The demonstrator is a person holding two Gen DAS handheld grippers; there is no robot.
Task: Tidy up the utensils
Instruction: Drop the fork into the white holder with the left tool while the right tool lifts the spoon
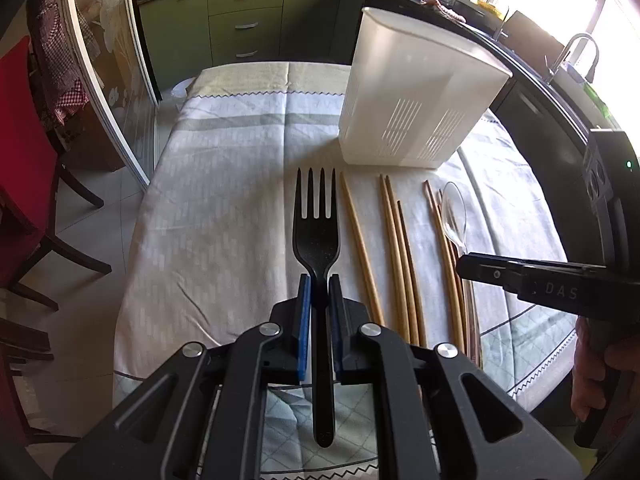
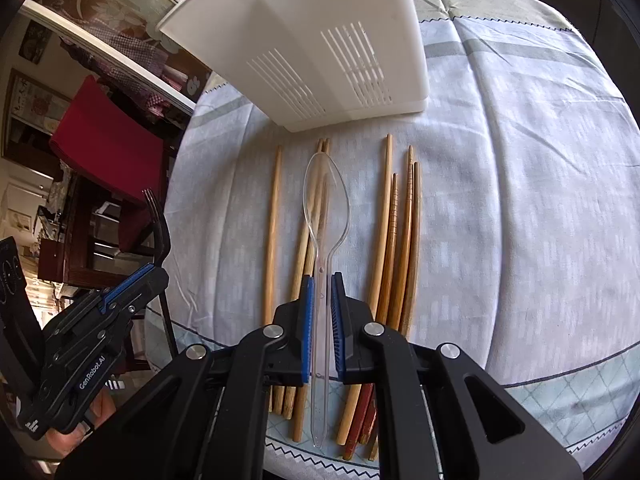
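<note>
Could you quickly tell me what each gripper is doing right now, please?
Left gripper: shut on the black fork.
Right gripper: shut on the clear spoon.

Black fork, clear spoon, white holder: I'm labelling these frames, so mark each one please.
black fork [image 1: 316, 236], left wrist view, on the base of its tines.
clear spoon [image 2: 326, 196], right wrist view, on its bowl.
white holder [image 1: 404, 100], left wrist view, on its side wall.

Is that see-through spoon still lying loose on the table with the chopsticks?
No: the right hand-held gripper is shut on the clear spoon by its handle, above the chopsticks.
</note>
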